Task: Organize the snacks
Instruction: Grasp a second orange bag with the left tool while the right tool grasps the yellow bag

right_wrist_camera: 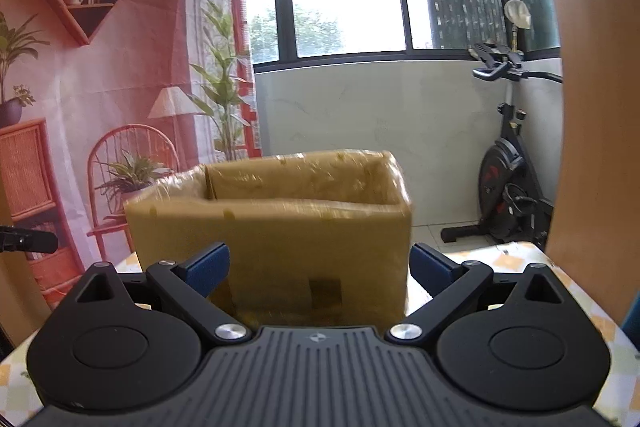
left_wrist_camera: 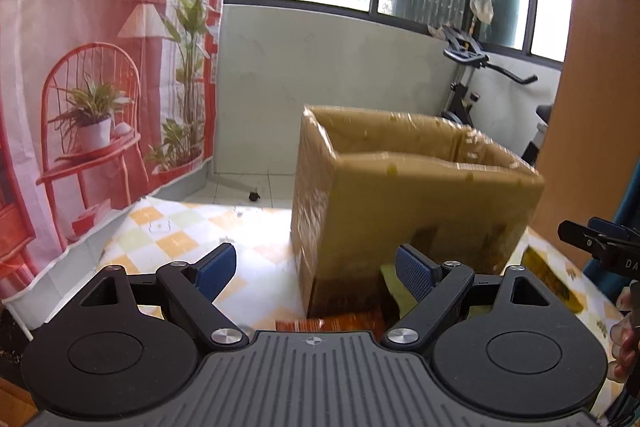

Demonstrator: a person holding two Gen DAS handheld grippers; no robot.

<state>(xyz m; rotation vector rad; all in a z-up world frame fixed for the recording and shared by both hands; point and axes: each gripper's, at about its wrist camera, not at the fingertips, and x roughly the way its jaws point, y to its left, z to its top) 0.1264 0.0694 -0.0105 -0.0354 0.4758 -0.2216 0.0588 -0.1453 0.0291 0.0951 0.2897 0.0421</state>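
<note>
Both tools are spread wide and empty: left tool (left_wrist_camera: 314, 269), right tool (right_wrist_camera: 320, 265). The box (left_wrist_camera: 416, 195) stands on the desk (left_wrist_camera: 168, 235) directly ahead of both. A snack packet (left_wrist_camera: 332, 325) lies just under the left tool; lower squarely over it before closing.

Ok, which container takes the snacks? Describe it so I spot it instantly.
On the checkered tablecloth before the window stands a cardboard box, open-topped and wrapped in shiny tape. It is the only tall brown thing there; the packets beside it lie flat.
</note>
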